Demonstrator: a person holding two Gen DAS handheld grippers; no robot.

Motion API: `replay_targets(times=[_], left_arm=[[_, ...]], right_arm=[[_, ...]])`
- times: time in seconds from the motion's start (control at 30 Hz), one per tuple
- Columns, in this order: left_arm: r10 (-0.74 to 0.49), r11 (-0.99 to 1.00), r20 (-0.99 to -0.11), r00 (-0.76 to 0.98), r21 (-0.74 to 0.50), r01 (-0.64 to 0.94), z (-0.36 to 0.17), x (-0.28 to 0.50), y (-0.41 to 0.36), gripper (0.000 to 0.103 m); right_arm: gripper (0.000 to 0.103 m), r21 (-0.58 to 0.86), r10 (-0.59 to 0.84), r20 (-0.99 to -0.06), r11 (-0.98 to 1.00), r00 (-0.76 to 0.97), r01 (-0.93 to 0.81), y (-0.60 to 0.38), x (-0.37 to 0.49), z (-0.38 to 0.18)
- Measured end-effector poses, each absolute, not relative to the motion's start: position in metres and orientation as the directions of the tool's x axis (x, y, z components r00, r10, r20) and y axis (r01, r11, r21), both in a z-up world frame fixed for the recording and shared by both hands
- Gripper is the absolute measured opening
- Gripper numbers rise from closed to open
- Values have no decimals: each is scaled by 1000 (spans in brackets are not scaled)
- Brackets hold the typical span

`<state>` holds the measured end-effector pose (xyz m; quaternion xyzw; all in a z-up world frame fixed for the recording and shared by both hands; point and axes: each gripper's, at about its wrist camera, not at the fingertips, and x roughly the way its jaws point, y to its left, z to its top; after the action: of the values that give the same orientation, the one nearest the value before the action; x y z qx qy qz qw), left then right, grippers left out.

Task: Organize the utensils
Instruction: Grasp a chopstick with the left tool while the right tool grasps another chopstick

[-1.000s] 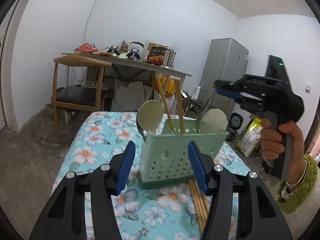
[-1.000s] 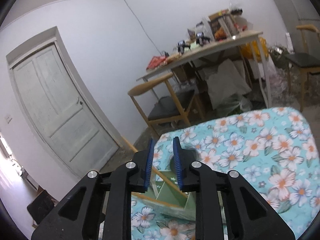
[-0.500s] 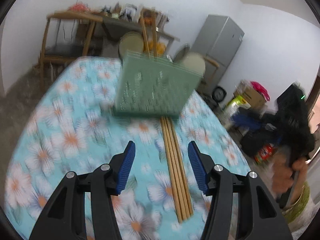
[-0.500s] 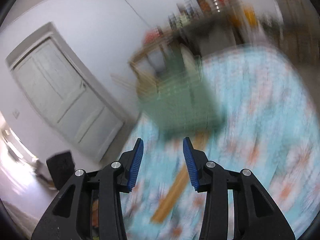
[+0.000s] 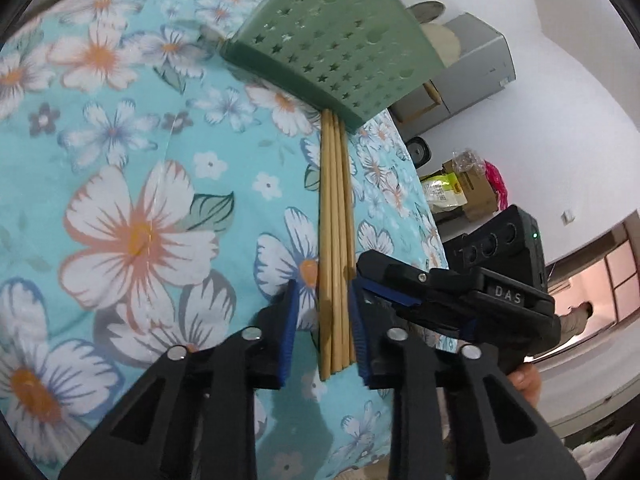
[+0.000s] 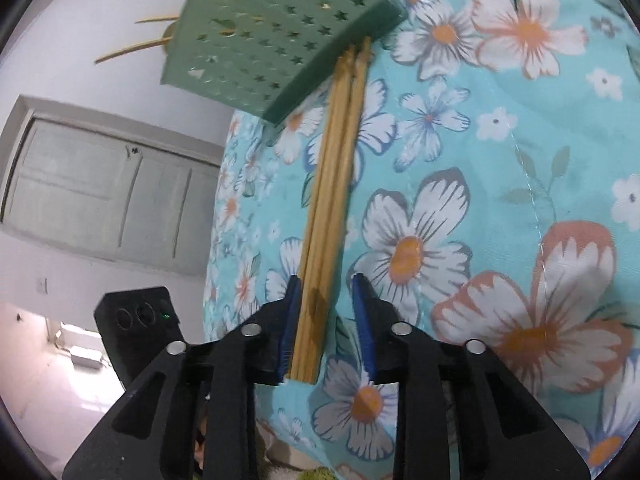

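Note:
A bundle of wooden chopsticks point(image 5: 335, 240) lies on the floral tablecloth point(image 5: 132, 184), with its far end against the base of a green perforated utensil holder point(image 5: 332, 36). My left gripper point(image 5: 323, 320) straddles the near end. Its jaws are closing and a gap remains on the left side. The right gripper point(image 6: 326, 312) straddles the same chopsticks point(image 6: 332, 184), also closing, with a gap at its right pad. In the left wrist view the right gripper point(image 5: 366, 276) sits just right of the bundle. The holder point(image 6: 272, 28) has chopsticks point(image 6: 132, 46) sticking out of it.
The table edge drops away right of the chopsticks in the left wrist view. Beyond it stand a grey fridge point(image 5: 476, 68) and bags and boxes point(image 5: 460, 192) on the floor. A pale door point(image 6: 100, 200) shows past the table's left edge in the right wrist view.
Both grippers came down from above the holder to the tablecloth, tilting and rolling. They now straddle the chopsticks' near end, with jaws narrower than half a second ago.

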<state>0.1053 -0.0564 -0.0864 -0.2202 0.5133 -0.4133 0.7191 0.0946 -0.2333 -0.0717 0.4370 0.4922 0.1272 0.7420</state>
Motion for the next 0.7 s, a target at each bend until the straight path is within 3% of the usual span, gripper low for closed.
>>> replay_targets(times=[0.1,0.2,0.5,0.7], left_arm=[[-834,542,-541,112,-764,351,-91,110,-60,18],[-841,533,-532,100,-781,325,-98,115,-66,7],[-863,504,-489,128,-818,276,-96,113,-53,6],[-798,602,-561,219,-744,289,-82,96,-27,6]], right_arm=[[11,782,621,-611,571,491,252,-233,92,-77],[6,799,627,-590,543,509,257,-236,87,-81],[4,796,620,-588,559,520,234,-258,64,-79],[4,727,561,-661,643,498,240,-273,30,-71]])
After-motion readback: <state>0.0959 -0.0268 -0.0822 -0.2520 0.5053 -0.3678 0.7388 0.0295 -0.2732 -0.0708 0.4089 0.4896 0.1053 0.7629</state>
